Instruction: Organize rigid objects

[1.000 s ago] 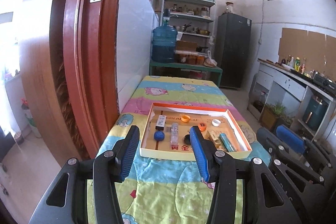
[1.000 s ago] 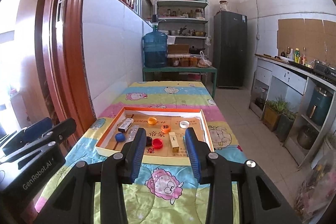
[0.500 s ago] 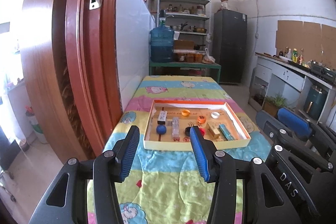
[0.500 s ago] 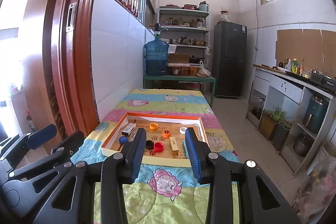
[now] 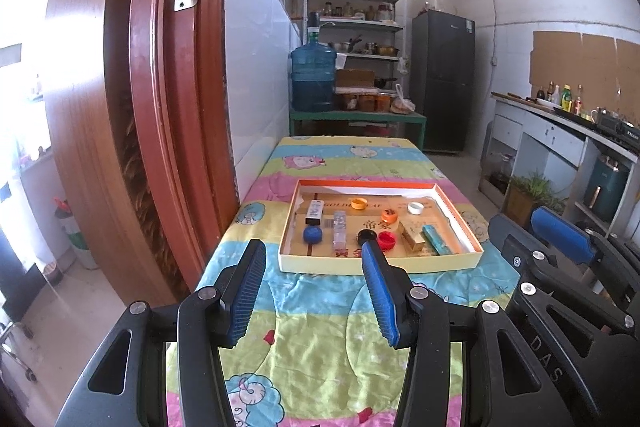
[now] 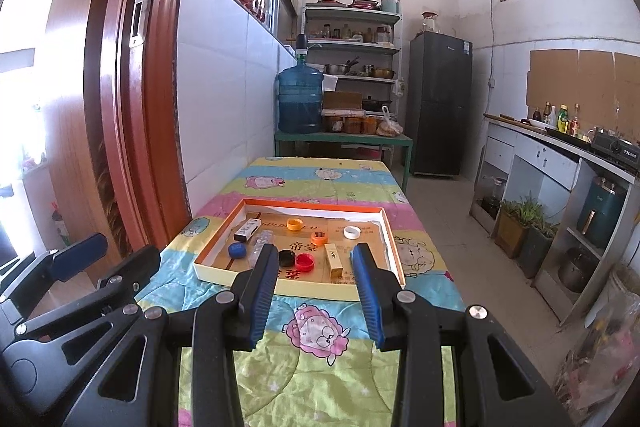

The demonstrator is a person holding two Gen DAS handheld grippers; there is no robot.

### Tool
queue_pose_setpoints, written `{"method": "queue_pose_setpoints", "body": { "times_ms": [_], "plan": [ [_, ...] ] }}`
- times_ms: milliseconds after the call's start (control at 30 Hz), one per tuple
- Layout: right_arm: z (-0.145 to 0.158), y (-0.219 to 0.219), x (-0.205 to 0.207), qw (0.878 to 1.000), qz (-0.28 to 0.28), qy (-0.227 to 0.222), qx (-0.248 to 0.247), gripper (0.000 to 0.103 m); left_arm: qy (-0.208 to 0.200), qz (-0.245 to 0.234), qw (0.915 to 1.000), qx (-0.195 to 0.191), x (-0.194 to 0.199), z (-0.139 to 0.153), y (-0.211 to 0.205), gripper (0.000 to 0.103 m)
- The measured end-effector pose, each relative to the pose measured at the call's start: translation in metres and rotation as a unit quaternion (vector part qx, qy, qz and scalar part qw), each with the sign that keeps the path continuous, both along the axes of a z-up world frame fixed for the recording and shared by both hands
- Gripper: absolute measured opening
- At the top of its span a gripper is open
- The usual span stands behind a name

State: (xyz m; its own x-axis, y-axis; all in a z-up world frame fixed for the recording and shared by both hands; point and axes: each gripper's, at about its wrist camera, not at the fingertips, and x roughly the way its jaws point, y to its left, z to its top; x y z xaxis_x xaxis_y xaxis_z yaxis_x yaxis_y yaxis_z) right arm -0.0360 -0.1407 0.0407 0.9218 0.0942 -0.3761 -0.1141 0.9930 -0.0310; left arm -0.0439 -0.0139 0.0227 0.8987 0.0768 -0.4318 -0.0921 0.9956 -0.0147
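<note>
A shallow cardboard tray (image 5: 378, 264) (image 6: 296, 289) with an orange inner rim lies on the quilted table. In it are bottle caps: blue (image 5: 312, 235) (image 6: 237, 250), black (image 5: 367, 236), red (image 5: 387, 239) (image 6: 305, 261), two orange (image 5: 359, 203) (image 5: 389, 215) and white (image 5: 415, 207) (image 6: 352, 232). It also holds a black-and-white stick (image 5: 313, 209), a clear box (image 5: 339, 229), a gold box (image 5: 413, 238) (image 6: 333, 258) and a teal case (image 5: 437, 239). My left gripper (image 5: 314, 257) and right gripper (image 6: 316, 255) are both open and empty, short of the tray's near edge.
A red-brown door frame (image 5: 160, 107) stands close on the left. A green stand with a blue water jug (image 5: 313, 79) is beyond the table's far end. A fridge (image 5: 442, 83) and a counter (image 5: 560, 131) are at the right. The cartoon quilt (image 6: 316, 347) covers the table.
Both grippers have pulled back and risen away from the tray, which now looks smaller and farther. Jaws stay open; nothing in the tray has moved.
</note>
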Motion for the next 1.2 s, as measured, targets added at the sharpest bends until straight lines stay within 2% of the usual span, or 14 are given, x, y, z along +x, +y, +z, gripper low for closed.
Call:
{"method": "queue_pose_setpoints", "body": {
  "times_ms": [1200],
  "plan": [
    [-0.0087, -0.0015, -0.0007, 1.000, 0.004, 0.013, 0.007, 0.038, 0.002, -0.007, 1.0000, 0.003, -0.0050, -0.0013, -0.0040, 0.052]
  ]
}}
